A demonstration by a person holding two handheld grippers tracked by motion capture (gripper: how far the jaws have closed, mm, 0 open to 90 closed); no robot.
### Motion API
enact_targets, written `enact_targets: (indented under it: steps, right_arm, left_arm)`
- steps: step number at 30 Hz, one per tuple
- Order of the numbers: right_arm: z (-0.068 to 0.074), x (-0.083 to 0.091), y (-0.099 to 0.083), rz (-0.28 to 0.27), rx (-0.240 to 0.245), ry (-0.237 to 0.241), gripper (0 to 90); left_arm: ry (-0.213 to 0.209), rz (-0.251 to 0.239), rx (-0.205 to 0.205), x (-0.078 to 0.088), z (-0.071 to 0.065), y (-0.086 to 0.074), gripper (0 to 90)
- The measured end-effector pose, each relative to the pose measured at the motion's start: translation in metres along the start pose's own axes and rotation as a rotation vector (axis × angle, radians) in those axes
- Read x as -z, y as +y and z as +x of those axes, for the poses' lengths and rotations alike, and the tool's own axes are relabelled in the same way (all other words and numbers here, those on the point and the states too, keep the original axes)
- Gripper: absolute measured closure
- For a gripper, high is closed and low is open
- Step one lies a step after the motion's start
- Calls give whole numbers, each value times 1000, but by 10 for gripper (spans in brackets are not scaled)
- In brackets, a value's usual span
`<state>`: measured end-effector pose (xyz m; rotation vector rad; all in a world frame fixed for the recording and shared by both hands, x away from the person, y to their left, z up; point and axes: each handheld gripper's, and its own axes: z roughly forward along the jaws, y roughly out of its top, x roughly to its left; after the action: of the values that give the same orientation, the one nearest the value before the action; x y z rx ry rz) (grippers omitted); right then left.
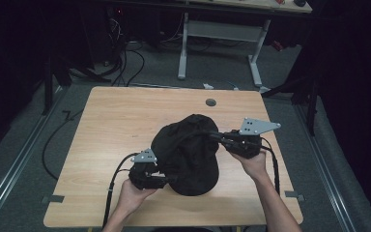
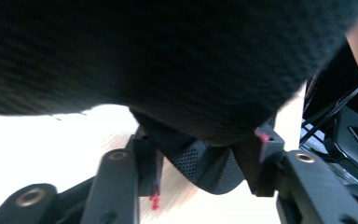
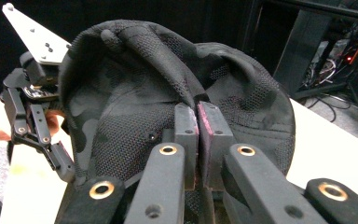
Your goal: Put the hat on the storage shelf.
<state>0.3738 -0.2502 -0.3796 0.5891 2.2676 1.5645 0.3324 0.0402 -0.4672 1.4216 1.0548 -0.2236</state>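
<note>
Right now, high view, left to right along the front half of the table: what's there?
Left hand → left gripper, jaws at the cap's edge → black cap → right gripper, shut on the cap's fabric → right hand.

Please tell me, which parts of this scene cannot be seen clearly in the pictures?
- High view: the jaws of the left gripper and the right gripper are dark against the black cap.
- Left gripper view: the cap is blurred and hides the table behind it.
- Right gripper view: the cap hides the tabletop beyond.
</note>
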Motion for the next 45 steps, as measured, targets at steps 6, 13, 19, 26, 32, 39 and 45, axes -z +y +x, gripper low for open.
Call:
enact_targets:
  steps: [6,13,19,26,32,39,45]
  right_arm:
    - [1,0,0,9,16,-26,872]
    - [1,-2,0,10,20,-44,867]
    - [1,-5,-1,14,19,-54,852]
    - [1,-9,-1,4,-1,-45,808]
    - [2,-11,-3,2,-34,-76,606]
    - [2,-9,-8,70,-51,-108,490]
    - [7,-11,-20,123,-50,-149,477]
  left_arm:
    - [-20,6,19,1,-2,0,651]
    - [-68,46,29,5,-5,0,777]
    - [-101,65,21,11,-10,-2,853]
    - [-123,37,9,20,-15,-4,859]
    - [-121,12,7,27,-13,-3,859]
    - [-107,-32,-2,37,-14,0,859]
    - [-89,-83,-15,42,-13,4,859]
